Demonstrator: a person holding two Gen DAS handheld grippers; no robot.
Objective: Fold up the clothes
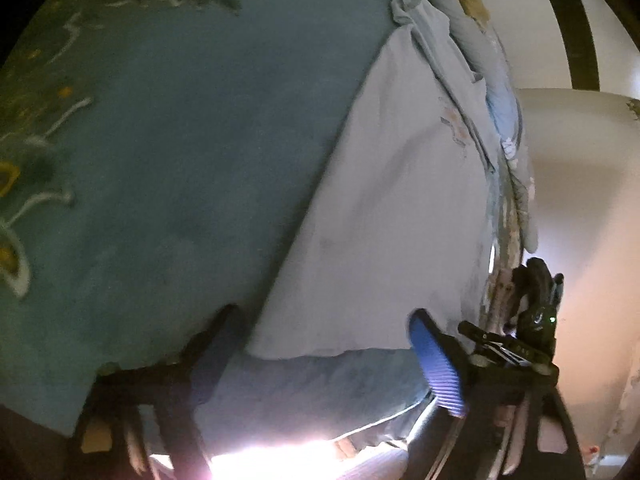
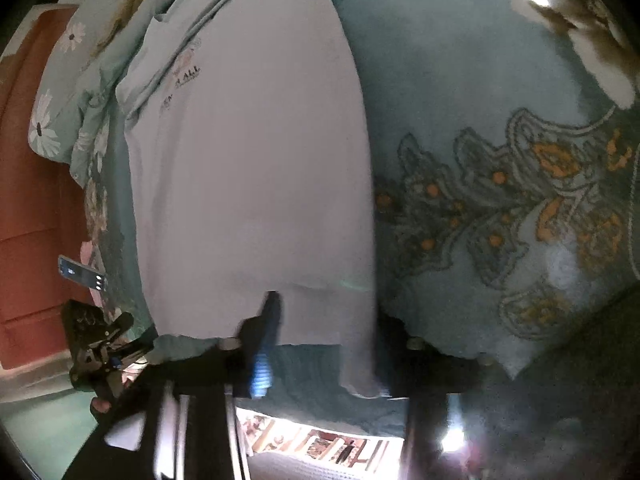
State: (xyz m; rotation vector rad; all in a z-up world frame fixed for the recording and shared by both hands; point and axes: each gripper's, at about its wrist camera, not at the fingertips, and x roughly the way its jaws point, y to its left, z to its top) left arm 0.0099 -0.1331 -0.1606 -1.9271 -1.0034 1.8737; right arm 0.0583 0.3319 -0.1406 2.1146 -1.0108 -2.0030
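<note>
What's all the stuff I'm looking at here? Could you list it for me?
Shirt: one, pale lilac with small chest print, lying flat on the blanket.
Blanket: one, teal with yellow and white floral pattern, beneath the shirt.
Floral bedding: one bundle, pale green with white daisies, beyond the shirt's collar end.
Left gripper: black with blue pads, jaws apart at the shirt's near hem.
Right gripper: black with blue pads, jaws apart over the hem.

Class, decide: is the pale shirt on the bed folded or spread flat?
Folded lengthwise: the pale shirt shows a narrow panel with layered edges by its print.
</note>
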